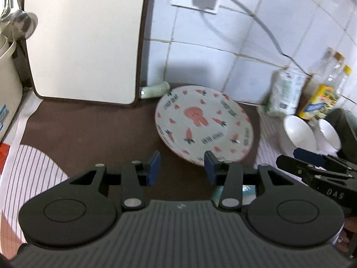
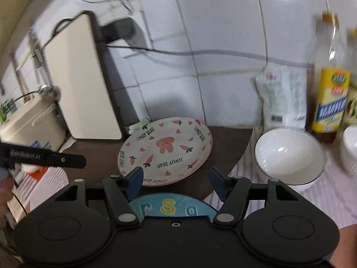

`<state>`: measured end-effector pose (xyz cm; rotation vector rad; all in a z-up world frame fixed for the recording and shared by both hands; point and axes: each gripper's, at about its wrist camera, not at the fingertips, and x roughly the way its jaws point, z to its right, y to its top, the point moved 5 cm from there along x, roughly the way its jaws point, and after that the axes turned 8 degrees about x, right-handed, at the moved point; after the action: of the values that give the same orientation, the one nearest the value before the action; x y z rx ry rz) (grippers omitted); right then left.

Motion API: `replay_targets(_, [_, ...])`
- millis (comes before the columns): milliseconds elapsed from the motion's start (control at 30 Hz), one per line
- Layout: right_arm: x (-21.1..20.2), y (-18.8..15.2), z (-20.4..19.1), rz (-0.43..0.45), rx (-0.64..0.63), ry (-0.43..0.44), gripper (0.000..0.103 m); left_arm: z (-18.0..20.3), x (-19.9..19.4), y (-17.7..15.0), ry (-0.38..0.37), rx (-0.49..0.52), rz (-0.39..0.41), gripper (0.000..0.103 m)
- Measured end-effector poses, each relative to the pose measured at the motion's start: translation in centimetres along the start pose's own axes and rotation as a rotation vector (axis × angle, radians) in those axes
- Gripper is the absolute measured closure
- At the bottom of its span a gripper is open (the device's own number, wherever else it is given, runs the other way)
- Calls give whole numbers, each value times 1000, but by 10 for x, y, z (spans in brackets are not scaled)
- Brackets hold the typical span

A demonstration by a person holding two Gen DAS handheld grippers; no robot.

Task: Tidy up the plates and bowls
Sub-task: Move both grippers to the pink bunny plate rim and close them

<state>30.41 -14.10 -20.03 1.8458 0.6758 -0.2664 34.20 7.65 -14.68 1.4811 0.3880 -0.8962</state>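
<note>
A white plate with a pink rabbit and carrots (image 1: 204, 124) lies on the brown countertop; it also shows in the right wrist view (image 2: 166, 150). My left gripper (image 1: 182, 167) is open and empty, just short of the plate's near rim. My right gripper (image 2: 175, 182) is open and empty, above the plate's near rim and a blue round mat (image 2: 171, 206). A white bowl (image 2: 289, 155) sits right of the plate on a striped cloth; it also shows in the left wrist view (image 1: 299, 131). A second white bowl (image 1: 330, 134) stands beside it. The right gripper shows in the left wrist view (image 1: 312, 158).
A large white appliance (image 1: 84, 40) stands at the back left. A white pouch (image 2: 282, 96) and oil bottles (image 2: 331, 84) stand against the tiled wall at the right. A cream container (image 2: 31, 122) and ladle (image 1: 20, 22) are at the left. A cable (image 1: 252, 11) runs along the wall.
</note>
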Motion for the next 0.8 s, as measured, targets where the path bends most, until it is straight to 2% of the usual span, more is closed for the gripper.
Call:
replay_targets(200, [54,3,24,-99,157,-37,32,-10,47,6,53,36,38,52])
replay_targets(367, [89,-3,32,-179,206,-54,33,-23,85,8,17,-14,-11,52])
replay_targets(633, [113,1,29,-143,182,-46,32,-33,123,7,20,-9,-24,55])
replay_targets(733, [117,5,29,-136,181,-34,32,-36,131,9,13,-6,-27,64])
replay_targets(800, [121,8,31,-131,180,-27,32,-37,133,8,-11,-29,-27,66])
